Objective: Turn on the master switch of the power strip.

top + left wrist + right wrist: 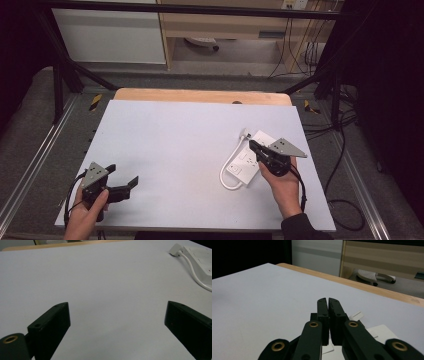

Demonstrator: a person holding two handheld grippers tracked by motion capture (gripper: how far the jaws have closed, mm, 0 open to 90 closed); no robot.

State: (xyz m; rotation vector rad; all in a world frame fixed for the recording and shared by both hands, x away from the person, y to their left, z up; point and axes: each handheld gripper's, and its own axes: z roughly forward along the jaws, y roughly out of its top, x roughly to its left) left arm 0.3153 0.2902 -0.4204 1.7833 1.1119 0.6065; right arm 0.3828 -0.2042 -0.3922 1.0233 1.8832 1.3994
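A: Two grippers. Thing in hand is the white rectangular plastic power strip (251, 155) with its white cord (227, 170), lying flat right under the right gripper (253, 145).

B: Look of it?

A: Long flat white block, sockets on top, lying diagonally. Cord leaves the end nearer the person, loops round on the side toward the left gripper (131, 184), and runs back to a white plug (245, 134) beside the far end. In the left gripper view the plug (175, 249) and cord (197, 276) show far off to the upper right.

B: Right tongs?

A: Jaws pressed together, no gap, nothing pinched between them. In the right gripper view the right gripper (328, 301) hangs above the strip (382, 333), white corners showing under it. Touching or not, cannot tell.

B: Left tongs?

A: Wide apart, nothing between the jaws, just bare pale grey table mat (105, 277). Left gripper (117, 315) sits low near the mat's near edge, well apart from the strip.

B: Containers?

A: Nothing to log; the mat is the one bearing surface and it carries the strip alone.

B: Edges, room?

A: Broad bare mat between the two grippers and ahead of the left one. Strip sits near the mat's edge on the right gripper's outer side. Light wooden tabletop strip (200, 95) shows past the mat's far edge; black metal frame bars (60, 70) around.
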